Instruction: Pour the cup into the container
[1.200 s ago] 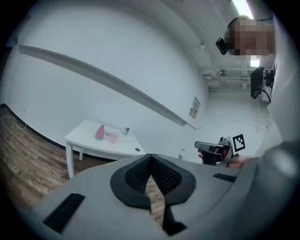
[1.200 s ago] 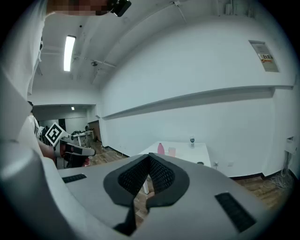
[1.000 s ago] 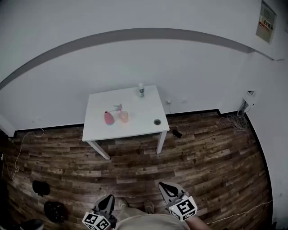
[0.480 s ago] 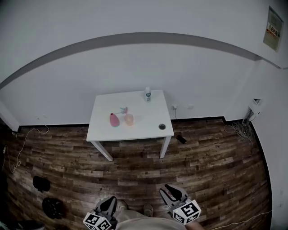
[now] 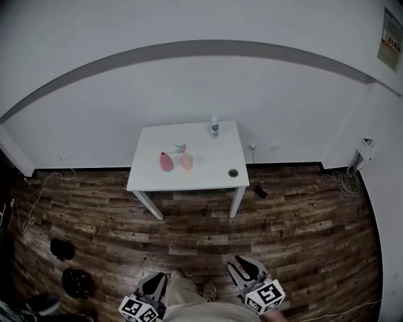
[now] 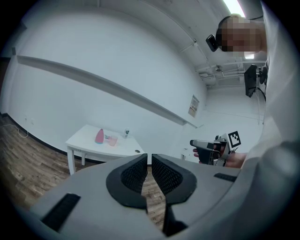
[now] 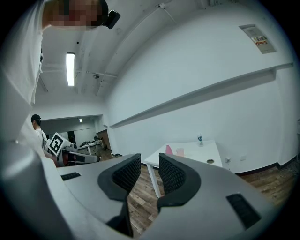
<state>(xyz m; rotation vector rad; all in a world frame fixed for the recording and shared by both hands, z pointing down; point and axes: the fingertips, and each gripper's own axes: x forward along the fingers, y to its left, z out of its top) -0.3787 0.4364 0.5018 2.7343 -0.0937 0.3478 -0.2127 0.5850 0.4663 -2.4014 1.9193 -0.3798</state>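
Head view: your cup (image 5: 187,161) stands upright near the middle of the white table (image 5: 208,181), just beside the upright pink container (image 5: 166,162). A small white bottle (image 5: 215,127) stands at the far edge, by the wall. A dark round item (image 5: 233,172) lies near the front right corner. Bare wood floor (image 5: 302,239) separates you from the table. Your left gripper (image 5: 155,284) and right gripper (image 5: 240,267) have their jaws together, holding nothing.

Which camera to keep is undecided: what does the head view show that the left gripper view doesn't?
Only the head view: the left gripper from above, dark bags on the floor. Only the left gripper view: its jaws close up, shut and empty, plus a ceiling light. Both: the white table, pink bottle, cup, right gripper.
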